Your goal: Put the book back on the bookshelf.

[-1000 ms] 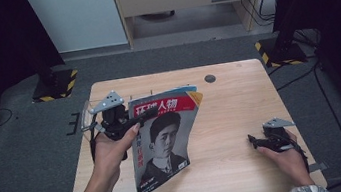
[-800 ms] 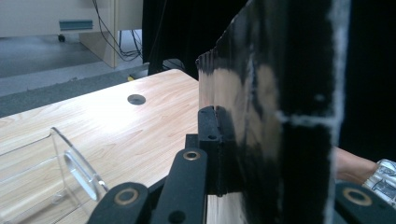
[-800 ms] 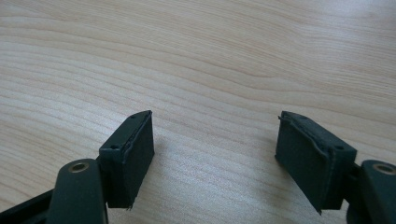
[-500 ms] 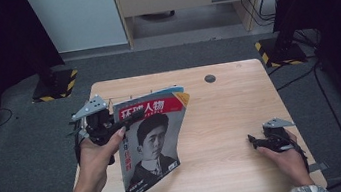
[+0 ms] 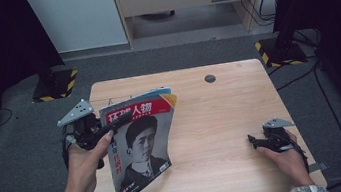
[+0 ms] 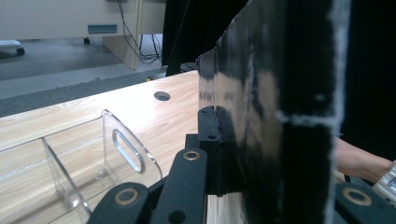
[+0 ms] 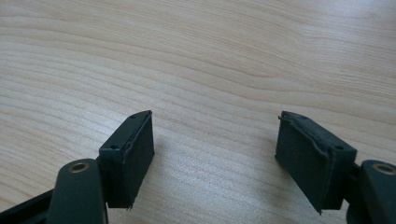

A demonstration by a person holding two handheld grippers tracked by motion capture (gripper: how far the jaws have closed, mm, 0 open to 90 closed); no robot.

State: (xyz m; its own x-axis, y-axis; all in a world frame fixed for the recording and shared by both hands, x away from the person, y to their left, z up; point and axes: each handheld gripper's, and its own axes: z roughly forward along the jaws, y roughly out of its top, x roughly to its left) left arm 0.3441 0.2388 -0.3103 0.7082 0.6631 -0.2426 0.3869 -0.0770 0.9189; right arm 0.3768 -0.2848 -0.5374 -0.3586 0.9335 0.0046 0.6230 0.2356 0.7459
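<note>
Jaws of the left gripper were clamped on the magazine, held tilted up above the counter's left edge. Right gripper rested on the counter's right side, jaws apart. Farther off, a clear acrylic stand stood on the wood.

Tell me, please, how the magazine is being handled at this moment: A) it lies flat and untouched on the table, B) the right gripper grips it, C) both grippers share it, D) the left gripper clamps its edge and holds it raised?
D: the left gripper is shut on the magazine at its left edge, holding it raised, while the right gripper rests open on the table, apart from it.
</note>
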